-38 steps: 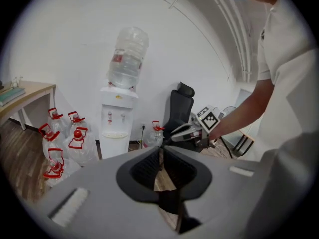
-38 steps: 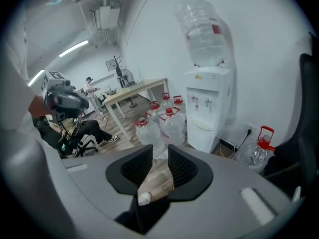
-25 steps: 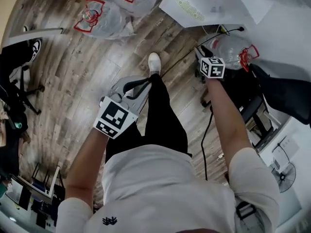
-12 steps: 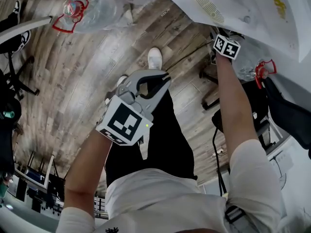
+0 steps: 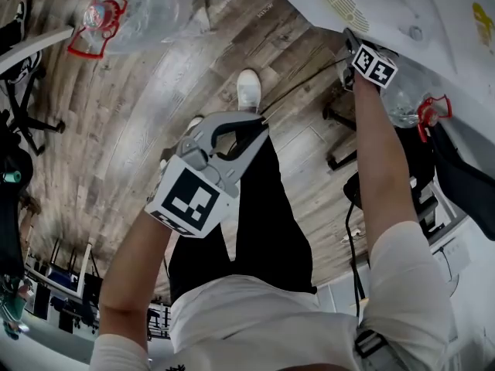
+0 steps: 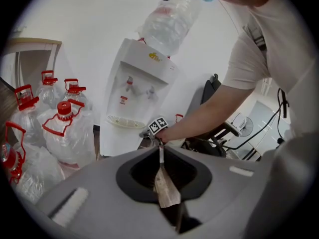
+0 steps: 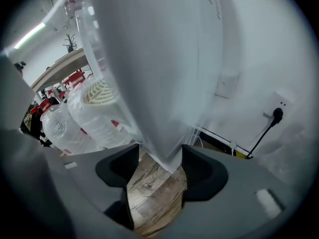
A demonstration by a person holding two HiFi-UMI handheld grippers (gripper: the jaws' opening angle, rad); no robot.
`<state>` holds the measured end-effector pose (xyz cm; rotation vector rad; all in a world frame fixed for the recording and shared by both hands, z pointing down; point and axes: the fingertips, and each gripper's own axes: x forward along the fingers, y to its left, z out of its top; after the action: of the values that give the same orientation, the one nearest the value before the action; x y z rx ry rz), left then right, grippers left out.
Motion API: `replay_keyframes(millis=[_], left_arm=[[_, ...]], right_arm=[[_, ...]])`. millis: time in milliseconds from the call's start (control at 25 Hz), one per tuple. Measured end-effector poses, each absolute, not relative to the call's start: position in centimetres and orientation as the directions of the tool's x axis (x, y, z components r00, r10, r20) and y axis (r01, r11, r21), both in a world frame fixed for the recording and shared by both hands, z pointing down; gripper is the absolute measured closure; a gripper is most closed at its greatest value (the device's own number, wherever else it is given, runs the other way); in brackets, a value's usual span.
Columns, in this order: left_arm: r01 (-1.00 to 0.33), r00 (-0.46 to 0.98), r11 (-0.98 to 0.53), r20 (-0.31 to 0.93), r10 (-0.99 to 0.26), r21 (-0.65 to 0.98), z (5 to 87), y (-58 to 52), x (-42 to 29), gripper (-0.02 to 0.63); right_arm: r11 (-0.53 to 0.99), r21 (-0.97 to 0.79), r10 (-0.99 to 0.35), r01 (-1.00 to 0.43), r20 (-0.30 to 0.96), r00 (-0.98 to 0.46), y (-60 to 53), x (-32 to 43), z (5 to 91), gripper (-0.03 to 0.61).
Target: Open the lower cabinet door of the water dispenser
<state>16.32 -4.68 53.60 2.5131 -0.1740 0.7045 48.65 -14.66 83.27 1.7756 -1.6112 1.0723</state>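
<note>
The white water dispenser (image 6: 134, 93) stands upright with a bottle (image 6: 169, 24) on top. Its lower cabinet front (image 6: 117, 141) is below the drip tray. In the head view only its top (image 5: 363, 2) shows. My right gripper (image 5: 357, 49) reaches down at the dispenser's lower right side. In the right gripper view a white corner of the cabinet (image 7: 159, 59) hangs between the right gripper's (image 7: 159, 156) opening jaws, with wood floor below. My left gripper (image 5: 259, 122) hovers over my legs, its jaws (image 6: 160, 151) shut on nothing.
Several water jugs with red handles (image 6: 65, 133) crowd the floor left of the dispenser. Another jug (image 5: 410, 99) and a black chair (image 5: 456, 168) sit to its right. A plug sits in a wall socket (image 7: 277, 114). My white shoe (image 5: 247, 91) is on the wood floor.
My right gripper has travelled from beside the jug to the dispenser's lower body. The left gripper has come a little nearer the camera and stays shut.
</note>
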Motion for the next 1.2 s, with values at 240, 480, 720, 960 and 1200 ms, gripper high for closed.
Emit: replay_keyframes(millis=[240, 480, 720, 960, 1200], left_arm=[[-0.24, 0.864, -0.855, 0.502, 0.027, 0.459, 53.6, -4.4, 17.3, 0.558], [-0.247, 0.86, -0.847, 0.509, 0.032, 0.471, 53.4, -4.4, 17.1, 0.558], [-0.231, 0.866, -0.861, 0.499, 0.03, 0.453, 53.2, -4.0, 16.9, 0.558], [-0.23, 0.866, -0.864, 0.499, 0.028, 0.448, 52.4, -3.7, 16.1, 0.557], [-0.235, 0.872, -0.869, 0.489, 0.009, 0.435, 51.9, -3.4, 14.8, 0.558]], right_arm=[[-0.189, -0.148, -0.59, -0.971, 0.808, -0.008, -14.9, 48.7, 83.3, 0.33], [-0.238, -0.133, -0.571, -0.962, 0.82, 0.028, -14.7, 48.3, 83.3, 0.331], [-0.226, -0.146, -0.56, -0.963, 0.828, 0.006, -12.8, 46.3, 83.4, 0.344], [-0.209, -0.154, -0.545, -0.966, 0.838, -0.016, -10.6, 43.5, 83.5, 0.397], [-0.155, -0.154, -0.521, -0.976, 0.852, -0.052, -9.2, 40.4, 83.4, 0.408]])
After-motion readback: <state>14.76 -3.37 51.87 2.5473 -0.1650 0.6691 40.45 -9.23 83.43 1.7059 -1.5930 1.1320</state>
